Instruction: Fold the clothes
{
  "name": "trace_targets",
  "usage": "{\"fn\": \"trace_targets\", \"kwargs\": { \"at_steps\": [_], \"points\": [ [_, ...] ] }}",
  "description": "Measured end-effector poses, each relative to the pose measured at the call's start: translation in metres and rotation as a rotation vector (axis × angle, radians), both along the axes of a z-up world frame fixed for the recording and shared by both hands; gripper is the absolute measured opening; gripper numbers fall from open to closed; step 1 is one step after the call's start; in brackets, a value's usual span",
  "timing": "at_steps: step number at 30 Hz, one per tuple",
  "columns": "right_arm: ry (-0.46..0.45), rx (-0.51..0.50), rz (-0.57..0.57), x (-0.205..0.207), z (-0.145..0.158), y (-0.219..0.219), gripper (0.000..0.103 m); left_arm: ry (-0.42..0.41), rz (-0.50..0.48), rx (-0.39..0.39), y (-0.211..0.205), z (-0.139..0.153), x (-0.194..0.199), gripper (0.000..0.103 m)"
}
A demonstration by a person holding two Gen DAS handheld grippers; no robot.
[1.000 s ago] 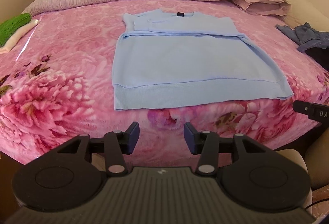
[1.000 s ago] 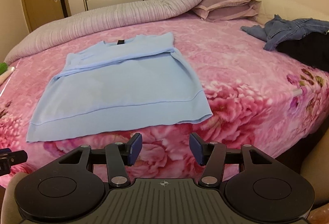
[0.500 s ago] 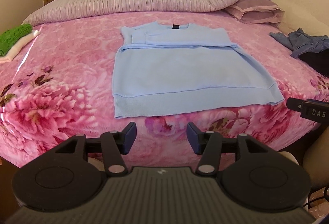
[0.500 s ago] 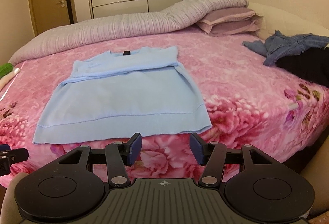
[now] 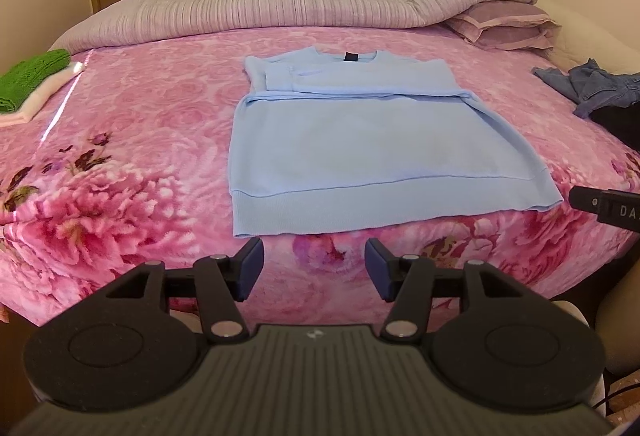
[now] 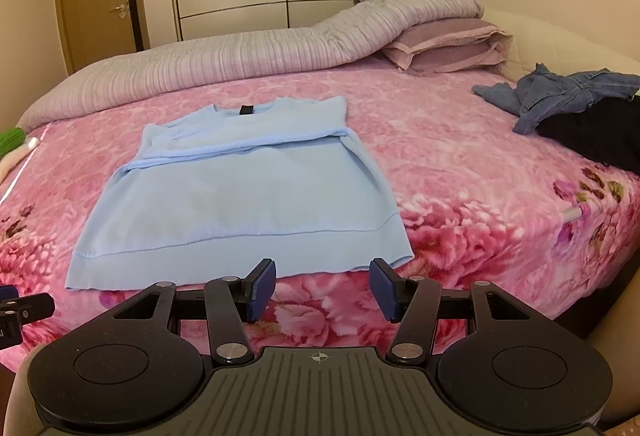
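Left wrist view: the light-blue sweater [image 5: 360, 152] lies flat mid-frame on the pink bed [image 5: 132, 164], sleeves folded across its chest, hem near the bed's front edge — bare blanket lies open on both sides. Since a second ago the sweater sits lower in frame. The left gripper [image 5: 314, 268] hangs before the hem, jaws opening, empty; the right gripper [image 6: 322, 288] points at the hem's right corner, jaws wide, empty.

Matt knit sweater [image 5: 360, 152], plush fleecy blanket [image 5: 140, 140], ribbed quilt [image 5: 280, 8], matt plastic claw [image 5: 314, 268]
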State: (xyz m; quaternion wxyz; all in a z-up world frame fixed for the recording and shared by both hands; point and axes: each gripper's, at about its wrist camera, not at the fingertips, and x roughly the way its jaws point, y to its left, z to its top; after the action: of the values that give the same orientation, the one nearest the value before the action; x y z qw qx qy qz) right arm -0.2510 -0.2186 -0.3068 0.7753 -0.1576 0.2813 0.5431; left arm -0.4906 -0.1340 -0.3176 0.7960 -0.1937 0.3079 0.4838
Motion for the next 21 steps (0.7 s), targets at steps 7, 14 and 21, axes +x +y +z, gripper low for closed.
{"fn": "trace_targets", "kwargs": {
  "at_steps": [7, 14, 21],
  "points": [
    [-0.004, -0.013, -0.001, 0.002, -0.001, 0.005, 0.056, 0.007, 0.000, -0.010, 0.007, -0.002, 0.002, 0.053],
    [-0.004, -0.033, -0.004, 0.005, -0.006, 0.012, 0.056, 0.018, 0.003, -0.028, 0.016, -0.008, 0.005, 0.053],
    [-0.002, -0.061, -0.002, 0.011, -0.013, 0.024, 0.056, 0.035, 0.004, -0.050, 0.029, -0.016, 0.013, 0.053]
  ]
}}
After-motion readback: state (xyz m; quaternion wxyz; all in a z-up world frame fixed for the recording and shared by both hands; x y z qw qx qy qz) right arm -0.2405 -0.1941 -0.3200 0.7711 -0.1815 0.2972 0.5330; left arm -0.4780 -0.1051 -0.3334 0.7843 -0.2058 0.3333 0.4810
